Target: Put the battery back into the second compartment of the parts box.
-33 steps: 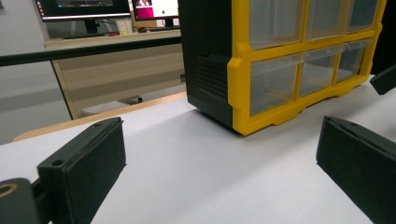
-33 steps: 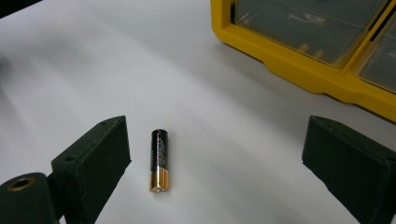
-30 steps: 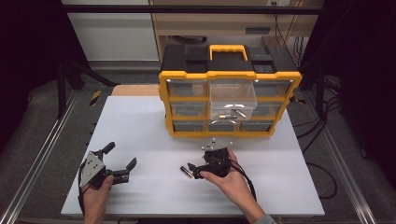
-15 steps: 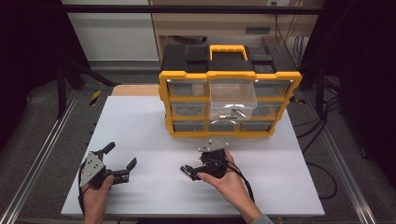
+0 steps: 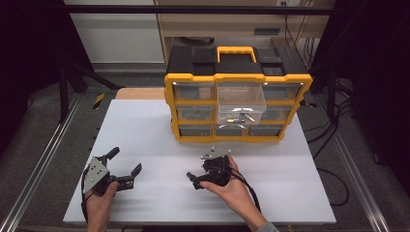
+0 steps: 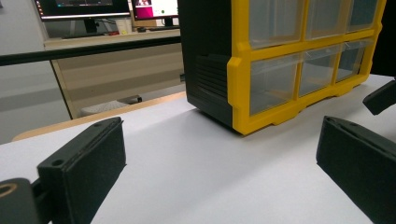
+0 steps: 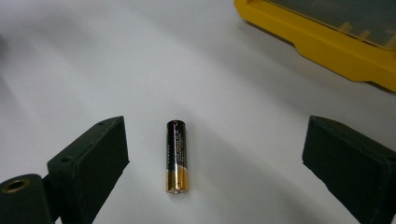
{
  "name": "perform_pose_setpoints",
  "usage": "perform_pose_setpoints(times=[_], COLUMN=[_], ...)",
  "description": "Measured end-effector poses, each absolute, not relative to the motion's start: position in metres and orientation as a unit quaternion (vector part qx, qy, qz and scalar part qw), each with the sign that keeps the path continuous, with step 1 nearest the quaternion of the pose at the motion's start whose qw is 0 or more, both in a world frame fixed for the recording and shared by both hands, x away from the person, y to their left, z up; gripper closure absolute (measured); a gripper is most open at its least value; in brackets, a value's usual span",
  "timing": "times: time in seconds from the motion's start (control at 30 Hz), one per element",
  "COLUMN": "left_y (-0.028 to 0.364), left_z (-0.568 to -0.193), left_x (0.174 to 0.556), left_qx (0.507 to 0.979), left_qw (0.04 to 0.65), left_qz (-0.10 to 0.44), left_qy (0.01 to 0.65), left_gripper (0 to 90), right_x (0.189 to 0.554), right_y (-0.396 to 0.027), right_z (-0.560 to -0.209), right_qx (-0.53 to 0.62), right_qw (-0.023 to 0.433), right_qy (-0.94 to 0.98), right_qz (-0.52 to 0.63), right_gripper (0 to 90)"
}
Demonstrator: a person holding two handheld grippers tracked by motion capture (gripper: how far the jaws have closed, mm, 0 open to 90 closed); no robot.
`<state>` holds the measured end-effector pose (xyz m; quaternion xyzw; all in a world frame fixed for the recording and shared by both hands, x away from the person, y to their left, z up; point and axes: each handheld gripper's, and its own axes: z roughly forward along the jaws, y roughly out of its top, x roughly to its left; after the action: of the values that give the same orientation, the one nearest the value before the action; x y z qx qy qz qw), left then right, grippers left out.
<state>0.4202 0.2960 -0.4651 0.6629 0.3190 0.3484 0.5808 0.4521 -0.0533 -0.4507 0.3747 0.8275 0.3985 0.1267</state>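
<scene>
Near the front edge of the bench, we hold our right claw (image 7: 215,158) wide over a battery (image 7: 176,156).
Black-and-gold, the battery lies flat on the white bench (image 5: 145,125) between the spread jaws, touching neither. Our left claw (image 5: 124,169) rests toward the front left corner, also wide and holding nothing. Across the bench's back half stands the yellow organizer (image 5: 237,104), one clear middle drawer (image 5: 241,102) pulled out.

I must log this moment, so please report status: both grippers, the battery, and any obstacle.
Left hand-held gripper open, empty, resting on table. Right hand-held gripper open, jaws either side of battery. Battery lying flat, untouched. Nothing in the way.
</scene>
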Motion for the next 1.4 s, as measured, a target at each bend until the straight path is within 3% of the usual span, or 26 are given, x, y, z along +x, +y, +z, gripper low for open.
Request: perform_pose_setpoints(times=[0.13, 0.6, 1.4], left_y=[0.296, 0.297, 0.298], left_z=[-0.465, -0.464, -0.464], left_x=[0.420, 0.420, 0.420], left_qx=[0.663, 0.660, 0.660], left_qw=[0.581, 0.582, 0.582], left_qz=[0.348, 0.349, 0.350], left_qy=[0.319, 0.321, 0.322], left_gripper=[1.0, 1.0, 1.0], right_x=[0.451, 0.449, 0.447], right_y=[-0.050, -0.041, -0.033], right_z=[-0.452, -0.458, -0.466], right_qx=[0.373, 0.371, 0.374], right_qw=[0.129, 0.133, 0.109], right_qy=[0.831, 0.837, 0.843], right_qz=[0.391, 0.379, 0.371], right_gripper=[8.8, 30.0, 49.6])
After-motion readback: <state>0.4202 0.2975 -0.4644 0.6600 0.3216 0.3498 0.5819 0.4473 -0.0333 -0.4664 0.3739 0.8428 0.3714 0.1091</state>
